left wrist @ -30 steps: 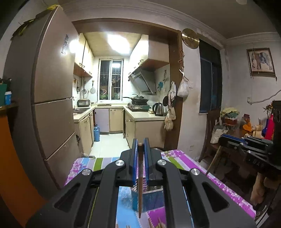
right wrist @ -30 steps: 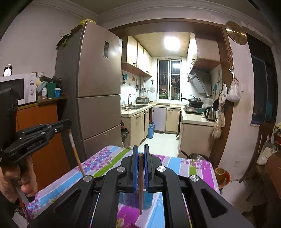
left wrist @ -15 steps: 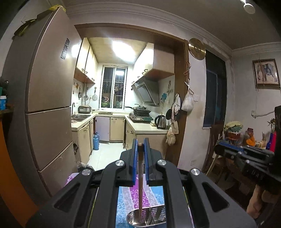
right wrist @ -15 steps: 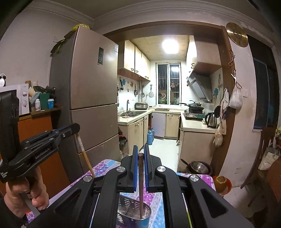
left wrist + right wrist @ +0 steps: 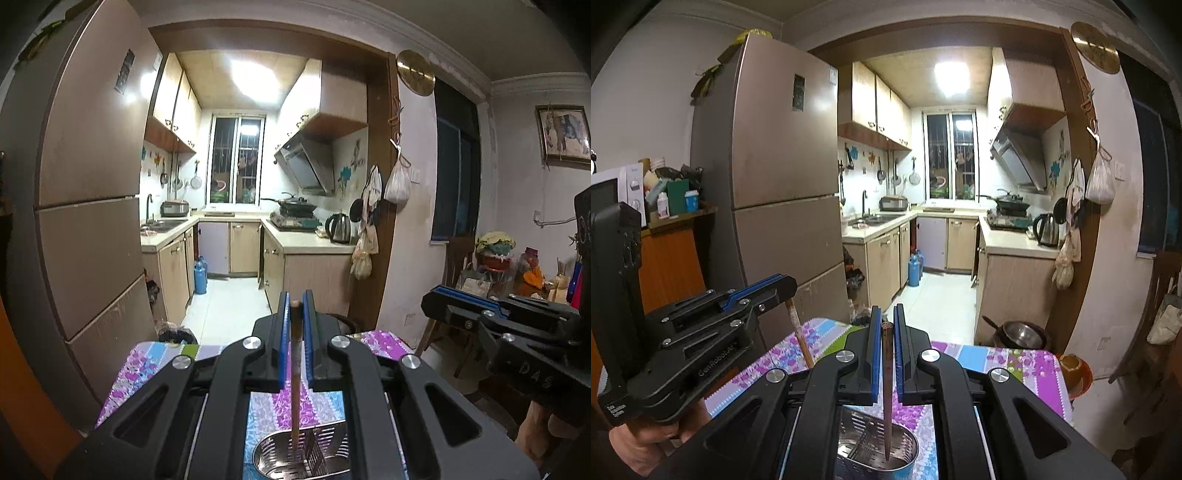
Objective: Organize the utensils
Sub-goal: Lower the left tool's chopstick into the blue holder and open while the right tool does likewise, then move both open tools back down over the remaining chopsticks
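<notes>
My left gripper (image 5: pixel 295 299) is shut on a light wooden chopstick (image 5: pixel 294 387) that hangs straight down. Its lower tip lines up with the mouth of a perforated steel utensil holder (image 5: pixel 317 456) on the table. My right gripper (image 5: pixel 886 314) is shut on a darker brown chopstick (image 5: pixel 887 398), whose tip points into the same utensil holder (image 5: pixel 905 446). I cannot tell whether either tip is below the rim. In the right wrist view the left gripper (image 5: pixel 786 286) shows at the left, a hand below it and its chopstick (image 5: pixel 798 332) slanting down. The right gripper (image 5: pixel 430 301) shows at the right of the left wrist view.
A purple, blue and green flowered cloth covers the table (image 5: pixel 997 362). A tall fridge (image 5: pixel 783 206) stands close behind the table's far left. The kitchen doorway (image 5: pixel 236 291) lies beyond. A pot (image 5: pixel 1019 334) and a small bowl (image 5: pixel 1071 365) sit on the floor past the right corner.
Both grippers have moved forward over the table with their chopsticks. The steel utensil holder has come into view under the hanging tips, and more of it shows now.
</notes>
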{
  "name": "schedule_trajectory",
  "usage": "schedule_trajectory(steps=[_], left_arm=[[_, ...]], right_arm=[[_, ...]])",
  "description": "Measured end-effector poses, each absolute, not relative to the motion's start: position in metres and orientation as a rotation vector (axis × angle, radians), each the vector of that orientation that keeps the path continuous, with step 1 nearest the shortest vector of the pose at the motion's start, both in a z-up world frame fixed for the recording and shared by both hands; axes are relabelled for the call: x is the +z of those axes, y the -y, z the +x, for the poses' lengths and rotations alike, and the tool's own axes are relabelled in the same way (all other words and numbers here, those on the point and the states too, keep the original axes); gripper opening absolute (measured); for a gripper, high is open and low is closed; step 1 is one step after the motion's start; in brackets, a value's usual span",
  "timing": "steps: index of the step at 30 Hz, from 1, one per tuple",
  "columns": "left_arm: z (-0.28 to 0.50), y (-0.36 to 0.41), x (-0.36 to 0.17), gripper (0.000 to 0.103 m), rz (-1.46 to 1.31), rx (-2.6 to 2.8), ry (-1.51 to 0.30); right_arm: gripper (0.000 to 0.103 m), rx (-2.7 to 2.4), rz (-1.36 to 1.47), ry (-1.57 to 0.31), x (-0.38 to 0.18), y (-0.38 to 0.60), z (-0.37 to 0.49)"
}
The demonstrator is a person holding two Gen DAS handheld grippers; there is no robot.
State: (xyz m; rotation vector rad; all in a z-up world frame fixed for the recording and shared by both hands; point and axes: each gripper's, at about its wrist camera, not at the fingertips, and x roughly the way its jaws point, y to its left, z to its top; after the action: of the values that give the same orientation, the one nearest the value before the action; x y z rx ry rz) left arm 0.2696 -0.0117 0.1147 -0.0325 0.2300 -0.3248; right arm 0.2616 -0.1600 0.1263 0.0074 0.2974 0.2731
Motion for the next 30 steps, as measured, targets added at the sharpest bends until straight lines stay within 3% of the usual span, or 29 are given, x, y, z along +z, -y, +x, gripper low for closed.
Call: schedule_trajectory(steps=[12,14,16,21,24,30], left_arm=[[0.276,0.009,0.103,0.006,-0.025,-0.309,-0.263],[0.274,0.009,0.104,0.011,-0.025,-0.307,-0.262],[0.271,0.006,0.105,0.022,-0.026,-0.297,-0.254],[0.250,-0.006,0.107,0.028,-0.034,-0.293,-0.240],[0.221,-0.019,0.100,0.039,-0.016,-0.288,-0.226],[0.131,-0.071,0.052,0.050,0.025,-0.266,-0.236]], right_arm=[[0.008,0.274,0.002,-0.309,0.116,0.156,0.268],[0.008,0.270,0.002,-0.309,0.116,0.156,0.267],[0.009,0.265,0.006,-0.309,0.116,0.158,0.265],[0.019,0.260,0.008,-0.288,0.119,0.162,0.237],[0.019,0.285,0.016,-0.275,0.114,0.163,0.196],[0.020,0.360,0.062,-0.286,0.038,0.149,0.072]])
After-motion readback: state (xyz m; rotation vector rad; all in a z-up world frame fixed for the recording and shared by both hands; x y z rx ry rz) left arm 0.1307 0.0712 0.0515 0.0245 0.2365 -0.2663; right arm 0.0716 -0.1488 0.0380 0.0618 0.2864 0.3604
